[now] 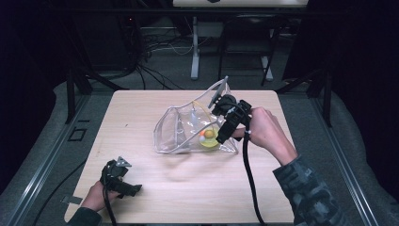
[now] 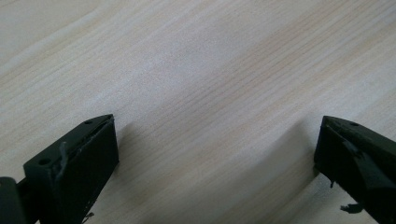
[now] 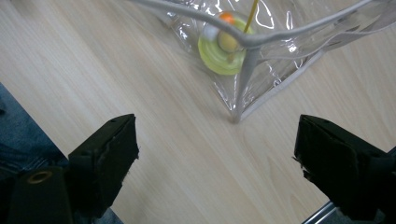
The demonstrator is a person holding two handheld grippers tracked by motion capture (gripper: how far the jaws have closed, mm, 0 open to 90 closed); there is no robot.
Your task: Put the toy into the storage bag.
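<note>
A clear plastic pouch [image 1: 181, 129] with white trim lies open on the wooden table [image 1: 188, 188], near its middle. Inside it, at the right end, sits a yellow-green round toy [image 1: 208, 140] with an orange and white piece on top. My right gripper [image 1: 225, 129] hangs at the pouch's right end, above that toy, jaws open with nothing between them. In the right gripper view the pouch's corner [image 3: 261, 70] and the toy [image 3: 223, 49] lie just beyond the right gripper [image 3: 215, 135]. My left gripper [image 1: 123, 186] rests at the front left, and the left gripper [image 2: 215, 140] is open over bare wood.
The right gripper's black cable [image 1: 249, 179] trails to the table's front edge. Metal rails [image 1: 51, 155] run along both sides of the table. Behind it are stand legs [image 1: 195, 56] and loose cables on the dark floor.
</note>
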